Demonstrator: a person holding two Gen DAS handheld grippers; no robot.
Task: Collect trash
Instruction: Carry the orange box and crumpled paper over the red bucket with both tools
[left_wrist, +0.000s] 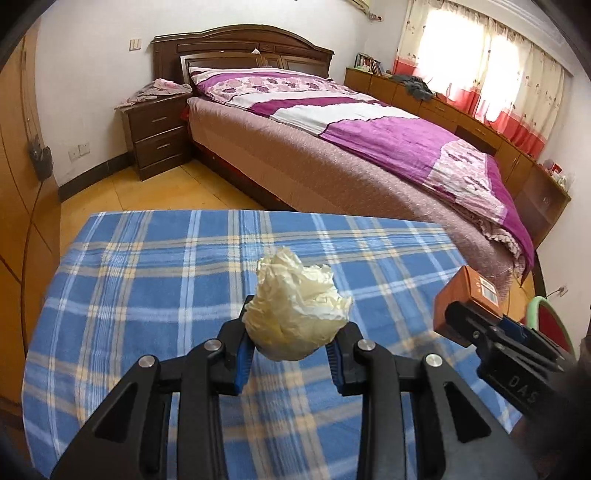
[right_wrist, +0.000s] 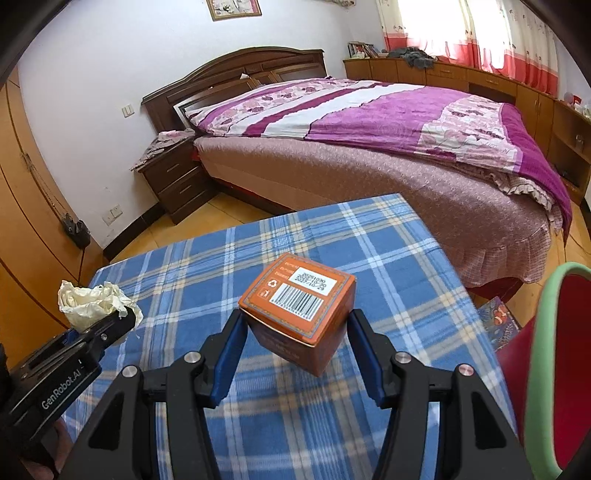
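Above checked table (right_wrist: 369, 236), left hand-held gripper (left_wrist: 293, 345) pinching crumpled tissue (left_wrist: 299, 314), right hand-held gripper (right_wrist: 295, 345) clamping tilted orange box (right_wrist: 299, 310).

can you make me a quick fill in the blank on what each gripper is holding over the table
1. The left gripper is shut on a crumpled ball of cream ____.
2. The right gripper is shut on a small orange cardboard box whose top bears a black-and-white ____.
3. The cloth on the table is blue ____.

Missing words: paper; barcode; plaid
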